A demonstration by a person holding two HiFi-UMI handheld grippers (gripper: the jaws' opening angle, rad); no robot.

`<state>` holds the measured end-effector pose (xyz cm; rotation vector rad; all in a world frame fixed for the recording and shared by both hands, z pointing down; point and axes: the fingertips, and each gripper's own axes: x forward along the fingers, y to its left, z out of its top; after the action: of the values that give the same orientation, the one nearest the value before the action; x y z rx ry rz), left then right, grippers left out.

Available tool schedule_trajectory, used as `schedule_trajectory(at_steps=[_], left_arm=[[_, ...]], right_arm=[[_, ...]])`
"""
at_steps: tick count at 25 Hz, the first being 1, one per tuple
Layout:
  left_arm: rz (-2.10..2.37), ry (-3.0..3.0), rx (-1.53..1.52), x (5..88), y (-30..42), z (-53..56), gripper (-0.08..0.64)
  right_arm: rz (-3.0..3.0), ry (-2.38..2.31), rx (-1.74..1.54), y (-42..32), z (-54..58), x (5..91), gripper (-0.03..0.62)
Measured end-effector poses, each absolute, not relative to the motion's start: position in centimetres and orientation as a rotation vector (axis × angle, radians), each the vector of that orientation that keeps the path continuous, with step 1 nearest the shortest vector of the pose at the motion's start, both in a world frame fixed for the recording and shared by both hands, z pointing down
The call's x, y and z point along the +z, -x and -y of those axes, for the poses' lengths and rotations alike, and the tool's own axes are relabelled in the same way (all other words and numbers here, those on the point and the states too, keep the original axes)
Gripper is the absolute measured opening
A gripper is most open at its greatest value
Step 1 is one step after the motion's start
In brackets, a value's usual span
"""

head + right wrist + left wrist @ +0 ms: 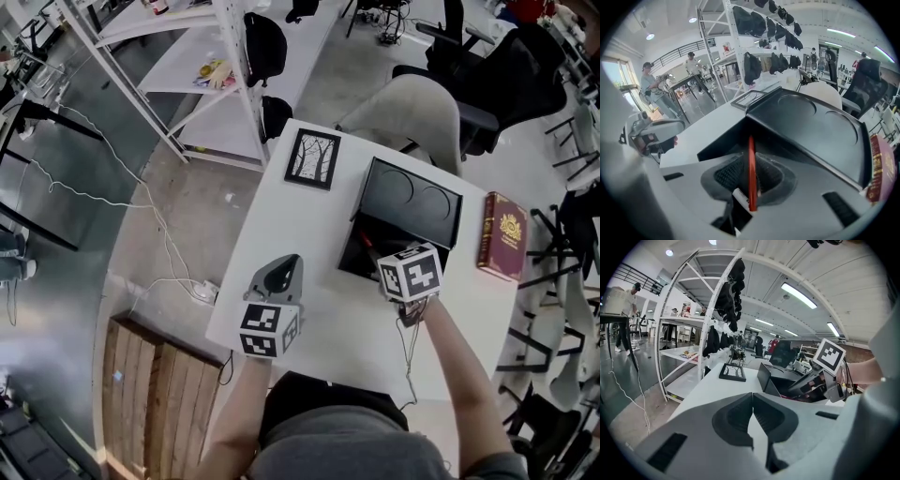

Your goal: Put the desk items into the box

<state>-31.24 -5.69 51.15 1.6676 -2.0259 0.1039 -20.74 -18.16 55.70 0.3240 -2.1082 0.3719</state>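
A black box (367, 246) stands open on the white table (309, 225), its lid (414, 199) leaning back. My right gripper (380, 259) hangs tilted down over the box's near edge. A red pen (751, 164) lies lengthwise between its jaws, with a thin dark gap at the left pad, so this gripper (751, 176) is open around it. The pen's tip (366, 241) points into the box. My left gripper (281, 269) rests low over the table to the left of the box. In its own view it (753, 399) is shut, tips touching, on nothing.
A framed tree picture (312, 157) lies at the table's far side. A dark red book (502, 236) lies to the right of the box. Office chairs (422, 112) stand beyond the table, and white shelving (216, 66) stands at the far left.
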Motion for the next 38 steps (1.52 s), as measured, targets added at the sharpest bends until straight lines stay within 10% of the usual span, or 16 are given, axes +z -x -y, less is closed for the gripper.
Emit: schedule_trajectory(at_steps=[38], left_arm=[[2.114,-1.784,0.168,45.7,28.9,6.4,0.008]], right_arm=[[2.601,-0.643,0.415,13.8,16.7,41.8,0.005]])
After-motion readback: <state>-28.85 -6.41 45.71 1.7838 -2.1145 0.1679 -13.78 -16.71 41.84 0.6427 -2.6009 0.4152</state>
